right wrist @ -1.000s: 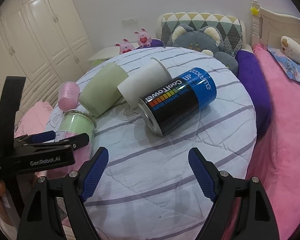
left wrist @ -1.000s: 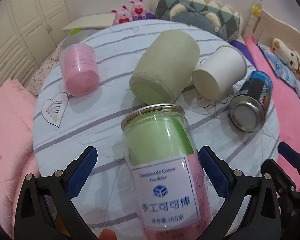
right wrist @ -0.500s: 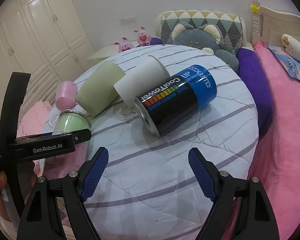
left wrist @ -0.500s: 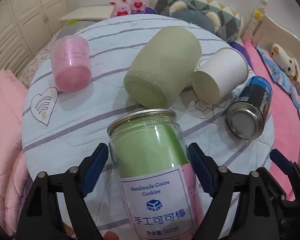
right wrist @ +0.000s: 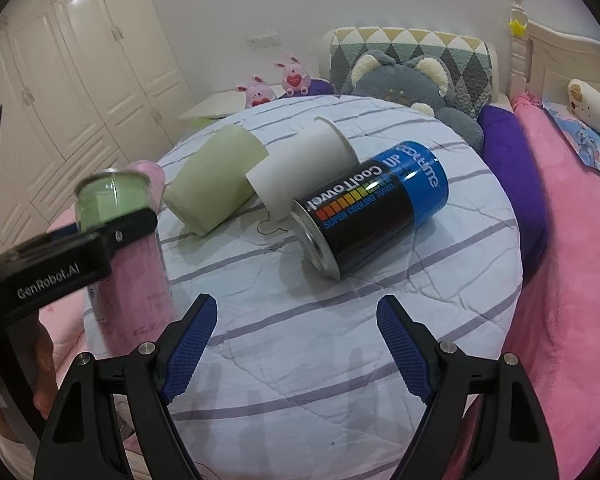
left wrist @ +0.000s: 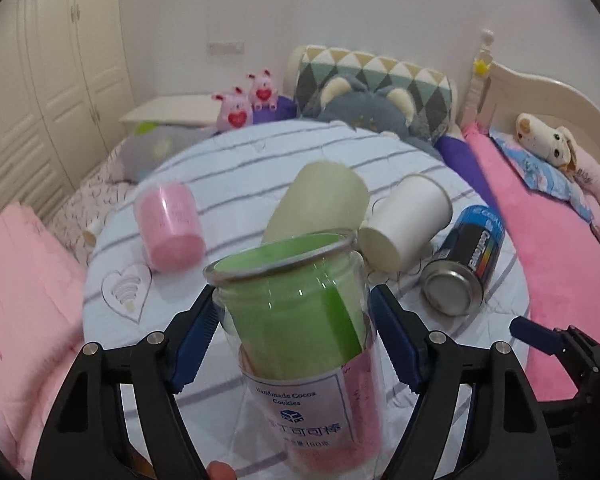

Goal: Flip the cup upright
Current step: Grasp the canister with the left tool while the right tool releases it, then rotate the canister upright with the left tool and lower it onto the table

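Observation:
My left gripper (left wrist: 294, 340) is shut on a clear jar (left wrist: 300, 340) with green and pink filling and a white label. It holds the jar tilted up off the round quilted table (left wrist: 228, 184), mouth end up. The jar (right wrist: 116, 208) and the left gripper (right wrist: 60, 256) also show at the left of the right wrist view. My right gripper (right wrist: 296, 344) is open and empty above the table's near part (right wrist: 300, 340).
Lying on their sides on the table are a pink cup (left wrist: 170, 228), a pale green cup (left wrist: 320, 204), a white paper cup (left wrist: 406, 228) and a black and blue can (left wrist: 464, 264). Pink bedding, plush toys and a wardrobe surround the table.
My left gripper closed on the jar and lifted it, tipping its mouth upward. My right gripper stayed open and nearly still.

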`<state>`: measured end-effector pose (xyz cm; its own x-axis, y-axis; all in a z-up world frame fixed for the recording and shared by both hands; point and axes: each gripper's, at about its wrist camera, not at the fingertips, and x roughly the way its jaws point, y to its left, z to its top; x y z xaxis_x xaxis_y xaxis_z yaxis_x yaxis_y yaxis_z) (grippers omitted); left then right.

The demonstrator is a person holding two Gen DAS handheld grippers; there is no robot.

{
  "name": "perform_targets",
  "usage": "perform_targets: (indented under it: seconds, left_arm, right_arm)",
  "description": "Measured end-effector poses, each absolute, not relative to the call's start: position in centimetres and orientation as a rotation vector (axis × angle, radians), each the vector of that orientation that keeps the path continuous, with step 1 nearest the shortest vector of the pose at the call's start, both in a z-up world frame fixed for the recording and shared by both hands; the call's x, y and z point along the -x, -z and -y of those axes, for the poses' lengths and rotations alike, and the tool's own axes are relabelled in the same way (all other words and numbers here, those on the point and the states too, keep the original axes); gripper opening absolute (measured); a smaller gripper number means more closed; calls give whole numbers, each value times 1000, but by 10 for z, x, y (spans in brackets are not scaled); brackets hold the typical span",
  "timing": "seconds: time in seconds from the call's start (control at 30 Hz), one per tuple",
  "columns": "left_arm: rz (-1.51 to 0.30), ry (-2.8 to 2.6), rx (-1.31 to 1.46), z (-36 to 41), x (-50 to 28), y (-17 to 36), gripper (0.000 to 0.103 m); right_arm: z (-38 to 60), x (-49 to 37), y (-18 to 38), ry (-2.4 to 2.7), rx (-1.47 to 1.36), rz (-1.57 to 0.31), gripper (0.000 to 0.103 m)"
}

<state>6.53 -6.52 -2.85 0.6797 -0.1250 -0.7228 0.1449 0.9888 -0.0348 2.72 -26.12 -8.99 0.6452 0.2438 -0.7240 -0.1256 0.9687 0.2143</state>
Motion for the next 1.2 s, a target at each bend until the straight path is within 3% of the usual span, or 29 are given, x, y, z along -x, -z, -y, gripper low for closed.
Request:
perform_targets:
  seconds: [0.33, 0.9, 1.2]
  left_arm:
    - [-662, 125, -139, 77, -52, 17, 76]
    - [-697, 173, -134, 81, -52, 24, 76]
    - [-668, 208, -126, 78, -39, 16, 95]
  right_arm:
    - [252, -25, 91, -249, -135, -813, 84]
    - [244, -24, 87, -239, -109, -808, 84]
    - [236, -19, 83, -245, -97, -801, 84]
